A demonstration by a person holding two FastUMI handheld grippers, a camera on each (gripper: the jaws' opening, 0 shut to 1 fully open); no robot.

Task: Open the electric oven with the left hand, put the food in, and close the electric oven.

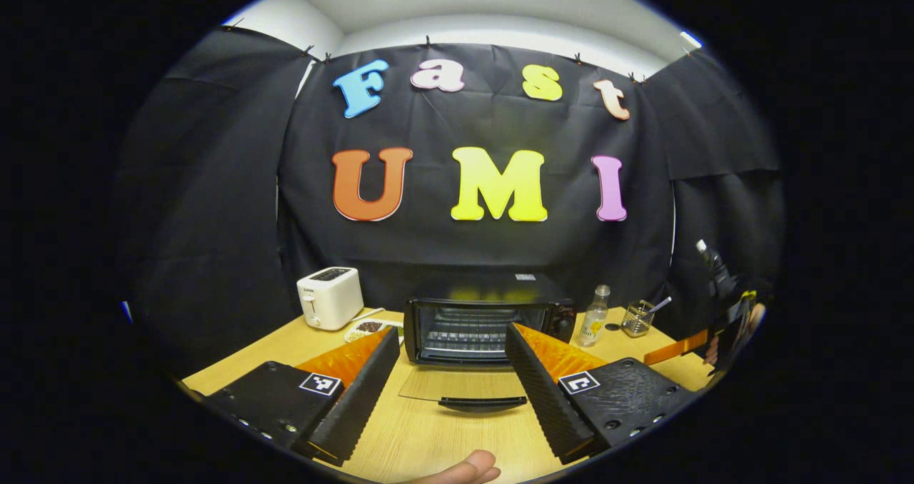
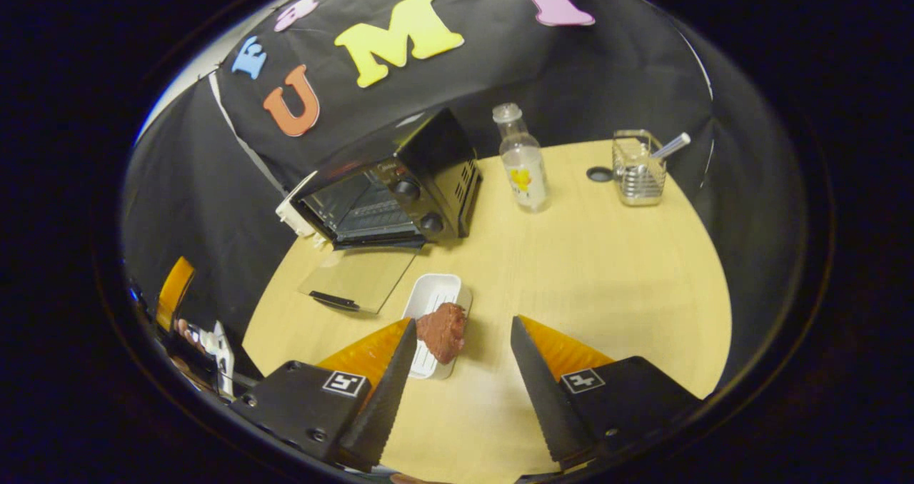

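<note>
Left gripper view, oven (image 1: pixel 489 320): black, at the far middle of the tabletop (image 1: pixel 428 434), its cavity and wire rack showing.
Door (image 1: pixel 464 391): glass, dropped flat on the tabletop toward the near side, its black handle at the near edge.
Left gripper (image 1: pixel 453 384): fingers wide apart, holding nothing, the door handle lying between them on the tabletop.
Thumb (image 1: pixel 468 467): a fingertip at the near edge below the fingers.
Toaster (image 1: pixel 330 297): white, left of the oven, with a small plate (image 1: pixel 368 329) of dark bits just beside it.
Bottle (image 1: pixel 593 318): clear, just right of the oven; a wire holder (image 1: pixel 638 318) with a utensil stands farther right.
Right gripper view, food (image 2: pixel 443 332): a reddish-brown lump resting on the near end of a white tray (image 2: pixel 432 305), which lies near the open door.
Right gripper (image 2: pixel 460 370): fingers spread open, empty; the food is just by the left finger, though I cannot tell if they touch.
Other hand: the left gripper's orange side and the hand holding it show at the far left edge.
</note>
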